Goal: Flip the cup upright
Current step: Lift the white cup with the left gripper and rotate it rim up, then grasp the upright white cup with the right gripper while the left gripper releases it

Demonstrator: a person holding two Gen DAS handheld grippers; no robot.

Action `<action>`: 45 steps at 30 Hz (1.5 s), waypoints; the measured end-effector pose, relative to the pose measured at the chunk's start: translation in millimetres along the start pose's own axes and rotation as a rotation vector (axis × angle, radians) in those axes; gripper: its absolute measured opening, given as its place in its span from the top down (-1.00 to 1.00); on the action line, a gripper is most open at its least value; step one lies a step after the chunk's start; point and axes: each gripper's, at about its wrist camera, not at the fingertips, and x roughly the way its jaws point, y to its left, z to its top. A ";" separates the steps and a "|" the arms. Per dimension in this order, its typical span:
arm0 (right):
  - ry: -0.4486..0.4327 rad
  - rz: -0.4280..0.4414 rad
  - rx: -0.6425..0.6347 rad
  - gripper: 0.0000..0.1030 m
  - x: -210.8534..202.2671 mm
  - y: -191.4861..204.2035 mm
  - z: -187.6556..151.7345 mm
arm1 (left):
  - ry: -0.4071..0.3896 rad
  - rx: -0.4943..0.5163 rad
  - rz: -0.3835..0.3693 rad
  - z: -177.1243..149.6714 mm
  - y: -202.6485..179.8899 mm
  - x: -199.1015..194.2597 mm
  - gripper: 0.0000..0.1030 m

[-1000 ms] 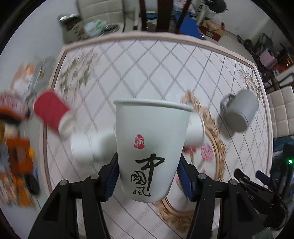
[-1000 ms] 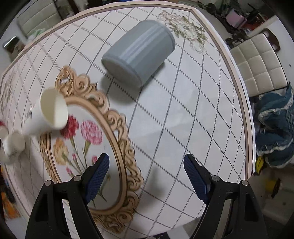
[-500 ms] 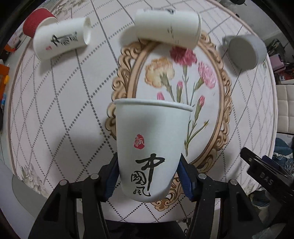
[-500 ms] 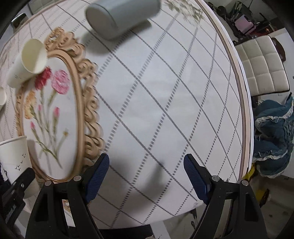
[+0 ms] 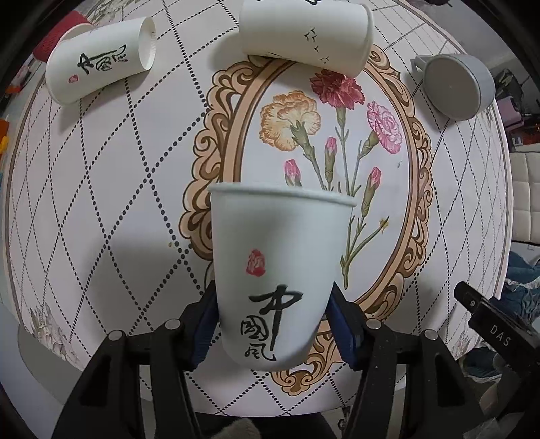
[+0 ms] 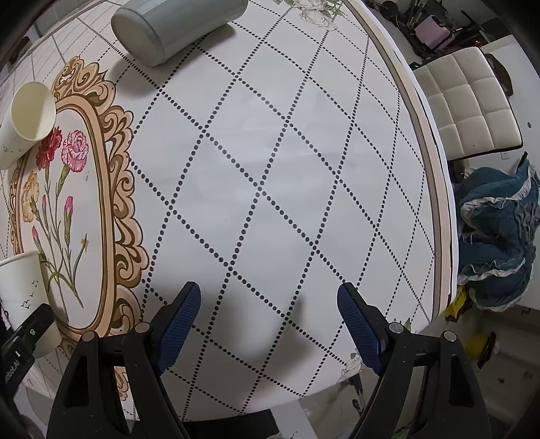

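My left gripper [image 5: 271, 324] is shut on a white paper cup [image 5: 276, 263] with black calligraphy, held rim up near the table's front edge. The same cup shows at the left edge of the right wrist view [image 6: 23, 290]. Two more white paper cups lie on their sides at the back: one at the left [image 5: 98, 77], one in the middle [image 5: 303, 30], which also shows in the right wrist view [image 6: 27, 121]. A grey mug [image 5: 455, 84] lies on its side at the back right [image 6: 175, 27]. My right gripper [image 6: 266, 317] is open and empty above the tablecloth.
The round table [image 6: 270, 169] has a white cloth with a dotted diamond pattern and a flower medallion [image 5: 337, 152]. A red cup [image 5: 57, 37] lies at the far left. A white chair [image 6: 469, 101] and blue cloth [image 6: 496, 229] are beyond the right edge.
My left gripper has tilted down and come closer to the table with the cup still held rim up. The right gripper has shifted slightly; it stays open.
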 end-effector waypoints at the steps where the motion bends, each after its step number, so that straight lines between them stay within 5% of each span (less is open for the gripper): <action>1: -0.002 -0.001 0.000 -0.64 -0.3 -0.3 -0.8 | -0.001 0.001 0.006 0.1 0.5 0.7 -0.34; 2: -0.004 -0.003 0.000 -0.64 0.2 -0.8 -1.2 | -0.004 0.005 0.010 1.0 1.2 0.4 -0.60; 5: -0.004 -0.005 0.003 -0.64 -0.9 2.4 -1.7 | -0.023 0.023 0.027 1.0 1.0 -3.1 -0.86; 15: -0.013 -0.003 0.008 -0.64 -3.6 2.6 -15.4 | -0.066 0.058 0.039 -2.2 3.8 -24.4 -0.89; 27: -0.042 0.074 0.017 -0.64 -35.5 8.1 -27.2 | -0.282 0.003 0.222 -30.5 79.7 -114.0 -0.89; 35: -0.102 0.156 -0.116 -0.64 -83.5 72.8 -46.1 | -0.271 -0.105 0.294 -32.4 132.2 -101.6 -0.89; 45: -0.084 0.189 -0.284 -0.64 -86.9 173.8 -46.1 | -0.241 -0.090 0.366 -32.3 164.9 -70.3 -0.89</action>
